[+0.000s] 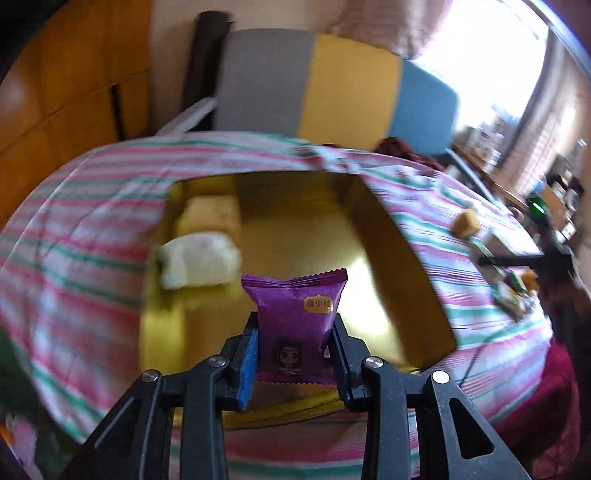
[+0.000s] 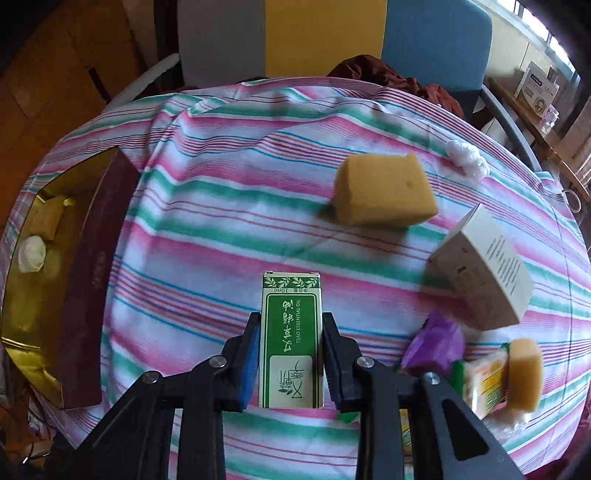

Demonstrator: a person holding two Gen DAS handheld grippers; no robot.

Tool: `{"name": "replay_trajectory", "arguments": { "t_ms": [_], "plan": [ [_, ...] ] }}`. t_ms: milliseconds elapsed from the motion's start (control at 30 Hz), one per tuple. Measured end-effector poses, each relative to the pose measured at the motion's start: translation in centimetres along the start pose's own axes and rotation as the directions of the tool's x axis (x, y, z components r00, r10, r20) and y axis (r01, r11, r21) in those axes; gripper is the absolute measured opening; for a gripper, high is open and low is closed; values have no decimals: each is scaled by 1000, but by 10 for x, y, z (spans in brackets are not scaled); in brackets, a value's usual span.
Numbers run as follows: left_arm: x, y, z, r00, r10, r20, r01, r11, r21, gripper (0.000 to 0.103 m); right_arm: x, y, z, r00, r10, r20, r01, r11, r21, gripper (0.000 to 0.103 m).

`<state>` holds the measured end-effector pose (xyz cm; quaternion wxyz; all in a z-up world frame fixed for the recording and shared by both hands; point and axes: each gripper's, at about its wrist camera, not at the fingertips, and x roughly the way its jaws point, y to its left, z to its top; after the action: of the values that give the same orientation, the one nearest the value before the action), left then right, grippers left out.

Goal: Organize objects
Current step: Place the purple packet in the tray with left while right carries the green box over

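My left gripper [image 1: 295, 325] is shut on a purple snack packet [image 1: 295, 317] and holds it over the open gold-lined box [image 1: 402, 254]. In the box lie a yellow sponge [image 1: 212, 214] and a white soft wad [image 1: 199, 264]. My right gripper [image 2: 290, 332] is shut on a green and white essential oil box [image 2: 290, 339], above the striped cloth [image 2: 207, 221]. The gold-lined box [image 2: 85, 266] shows at the left of the right wrist view, with the sponge [image 2: 46, 218] and the white wad [image 2: 32, 254] inside.
On the cloth to the right lie a yellow sponge [image 2: 384, 190], a white carton [image 2: 484, 269], a purple packet [image 2: 436, 343], a small sponge [image 2: 524, 373] on wrapped packets, and a white knitted piece [image 2: 467, 158]. A grey, yellow and blue chair back [image 2: 332, 33] stands behind the table.
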<state>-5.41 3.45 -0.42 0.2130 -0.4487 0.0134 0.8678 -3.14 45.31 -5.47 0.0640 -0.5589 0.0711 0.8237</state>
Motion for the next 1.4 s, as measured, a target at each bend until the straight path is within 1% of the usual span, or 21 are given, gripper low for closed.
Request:
{"name": "replay_trajectory", "arguments": {
  "t_ms": [67,133,167,300,433,567,700,867,1000,1133,1200,1300,1400],
  "plan": [
    [1,15,-5,1000,22,-13,-22,999,-35,35,2,14,-10,1000,19,20,-19,1000,11,30],
    [3,27,-9,999,35,-33,-37,997,-68,35,2,15,-20,998,44,47,-46,998,33,30],
    [4,30,-9,998,35,-43,-38,997,-73,35,3,15,-24,997,52,56,-54,998,42,30],
    [16,35,-7,995,50,-91,-57,996,-71,35,10,17,-26,997,45,65,-48,998,36,30],
    [29,29,1,991,81,-110,-84,996,-18,35,3,20,-27,993,60,98,-62,998,21,30],
    [50,30,10,982,119,-149,-119,993,9,35,2,21,-27,992,61,107,-63,998,14,30],
    [69,31,16,970,164,-181,-158,986,47,35,0,24,-26,991,69,116,-70,998,4,30],
    [87,36,17,952,210,-221,-202,978,60,35,-1,25,-26,990,75,122,-75,997,-2,30],
    [91,37,20,949,233,-211,-224,972,68,37,-1,27,-26,989,80,123,-79,997,-7,30],
    [90,34,22,950,246,-193,-233,969,84,42,-1,26,-27,990,76,122,-76,997,-5,30],
    [87,33,20,953,244,-183,-231,969,87,44,0,26,-27,990,72,119,-73,997,-2,30],
    [78,33,19,957,244,-159,-233,969,86,53,2,26,-27,991,67,115,-68,998,3,30],
    [59,34,20,968,223,-111,-216,974,76,53,-1,23,-27,990,66,127,-69,997,19,30]
  ]
}}
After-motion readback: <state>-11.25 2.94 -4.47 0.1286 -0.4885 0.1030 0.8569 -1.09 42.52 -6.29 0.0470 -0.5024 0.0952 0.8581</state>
